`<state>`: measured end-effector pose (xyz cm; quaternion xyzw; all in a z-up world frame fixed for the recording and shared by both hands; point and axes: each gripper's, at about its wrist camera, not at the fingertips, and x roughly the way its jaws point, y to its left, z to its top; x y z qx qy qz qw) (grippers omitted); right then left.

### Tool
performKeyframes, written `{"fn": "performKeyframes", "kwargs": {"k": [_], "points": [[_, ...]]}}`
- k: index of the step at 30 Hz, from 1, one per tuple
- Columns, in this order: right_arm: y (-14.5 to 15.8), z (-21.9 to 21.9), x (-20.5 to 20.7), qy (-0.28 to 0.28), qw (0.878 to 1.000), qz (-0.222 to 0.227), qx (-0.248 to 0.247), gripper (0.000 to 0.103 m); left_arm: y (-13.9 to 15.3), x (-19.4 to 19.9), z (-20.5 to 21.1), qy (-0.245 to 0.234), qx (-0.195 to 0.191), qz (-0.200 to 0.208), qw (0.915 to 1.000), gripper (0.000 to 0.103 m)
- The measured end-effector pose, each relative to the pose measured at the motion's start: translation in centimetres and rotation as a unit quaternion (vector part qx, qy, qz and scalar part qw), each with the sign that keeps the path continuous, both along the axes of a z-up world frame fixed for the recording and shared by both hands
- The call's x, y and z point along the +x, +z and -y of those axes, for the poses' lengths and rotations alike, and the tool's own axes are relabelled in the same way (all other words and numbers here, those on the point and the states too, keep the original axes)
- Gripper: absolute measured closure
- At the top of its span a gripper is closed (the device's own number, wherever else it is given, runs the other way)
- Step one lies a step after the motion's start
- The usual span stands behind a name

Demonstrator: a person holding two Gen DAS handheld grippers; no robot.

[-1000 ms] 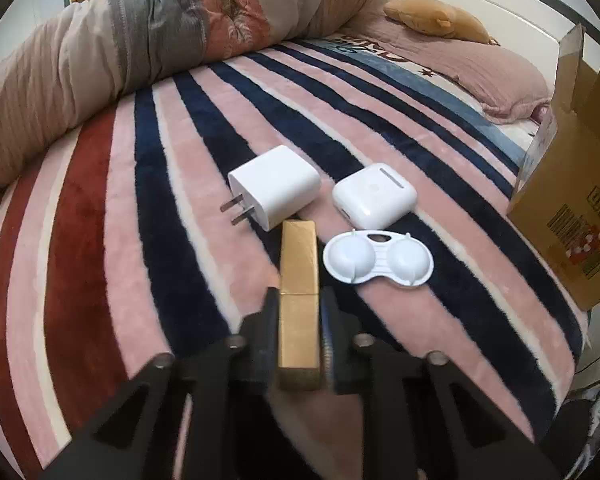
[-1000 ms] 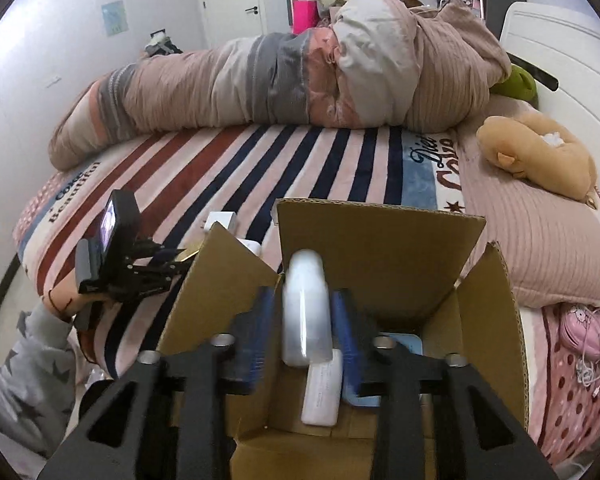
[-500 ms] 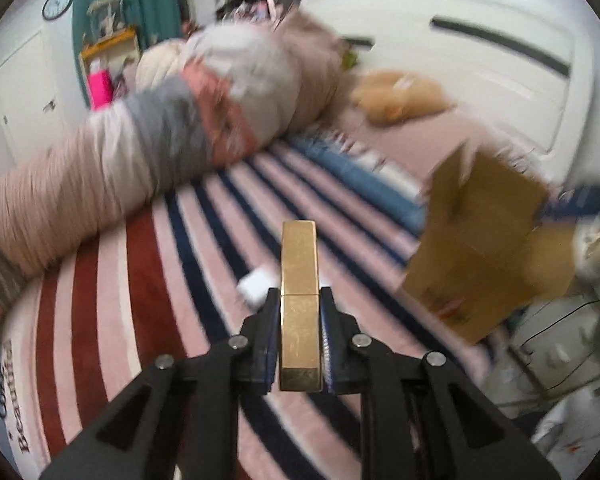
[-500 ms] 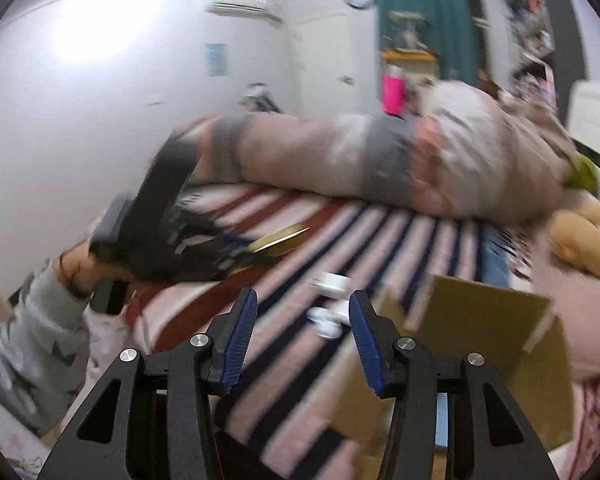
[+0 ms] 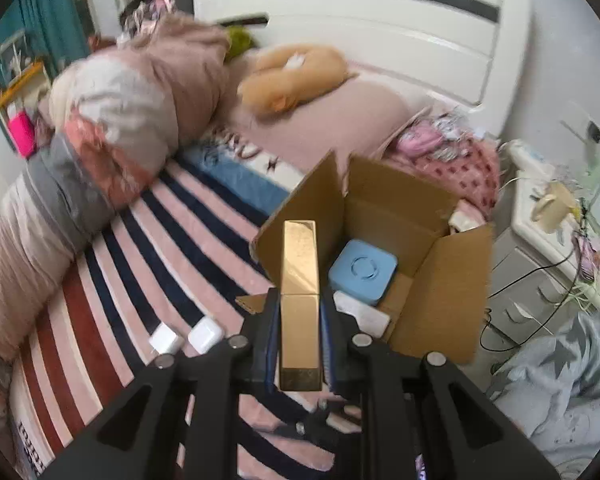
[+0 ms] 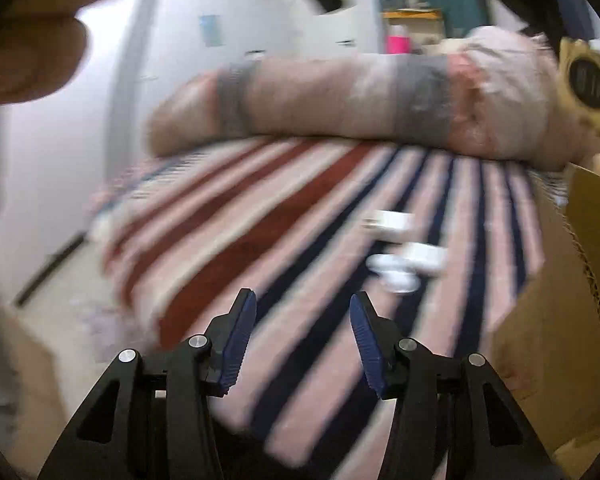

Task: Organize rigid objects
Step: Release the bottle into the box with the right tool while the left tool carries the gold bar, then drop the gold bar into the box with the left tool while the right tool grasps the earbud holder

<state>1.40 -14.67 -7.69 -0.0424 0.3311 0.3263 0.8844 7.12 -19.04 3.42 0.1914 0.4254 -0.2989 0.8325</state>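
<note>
My left gripper (image 5: 300, 308) is shut on a long gold box (image 5: 300, 276) and holds it in the air over the near edge of an open cardboard box (image 5: 432, 280). Inside the cardboard box lie a blue square case (image 5: 362, 270) and a white item (image 5: 360, 314). A white charger (image 5: 165, 339) and a white earbud case (image 5: 205, 333) lie on the striped blanket (image 5: 140, 264) to the left. My right gripper (image 6: 302, 340) is open and empty above the blanket (image 6: 300, 220); the white items (image 6: 400, 252) show blurred ahead, and the gold box's end (image 6: 590, 80) at upper right.
A rolled duvet (image 5: 100, 140) and a brown plush toy (image 5: 296, 76) lie at the far side of the bed. A white nightstand (image 5: 548, 216) with cables stands right of the cardboard box. The cardboard box's wall (image 6: 572, 300) fills the right edge of the right wrist view.
My left gripper has lifted the gold box off the blanket and carried it right, over the cardboard box. My right gripper has let go of the white bottle, left the box and swung left.
</note>
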Motion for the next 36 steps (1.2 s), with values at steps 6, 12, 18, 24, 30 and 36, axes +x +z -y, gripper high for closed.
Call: {"fn": "performKeyframes", "kwargs": {"k": [6, 12, 18, 24, 30, 36], "points": [[-1.6, 2.0, 2.3, -0.028, 0.999, -0.015, 0.024, 0.057, -0.2, 1.6, 0.3, -0.008, -0.017, -0.012, 0.9997, 0.088], [-3.2, 1.1, 3.1, -0.017, 0.999, -0.028, 0.000, 0.057, -0.9, 1.8, 2.2, -0.027, -0.008, -0.028, 0.9992, 0.088], [-5.3, 1.0, 5.0, -0.036, 0.998, -0.045, -0.016, 0.057, -2.1, 1.7, 4.3, -0.047, 0.013, -0.043, 0.9979, 0.088], [-5.6, 1.1, 5.7, -0.045, 0.997, -0.042, -0.036, 0.057, -2.1, 1.2, 4.8, -0.051, 0.009, -0.039, 0.9979, 0.050], [-5.5, 1.3, 6.1, -0.050, 0.997, -0.043, -0.041, 0.056, -0.2, 1.1, 1.4, -0.017, -0.022, -0.021, 0.9994, 0.048], [-5.0, 0.8, 7.0, -0.053, 0.997, -0.033, -0.045, 0.056, 0.9, 0.3, -5.8, 0.045, -0.039, 0.017, 0.9981, 0.044]]}}
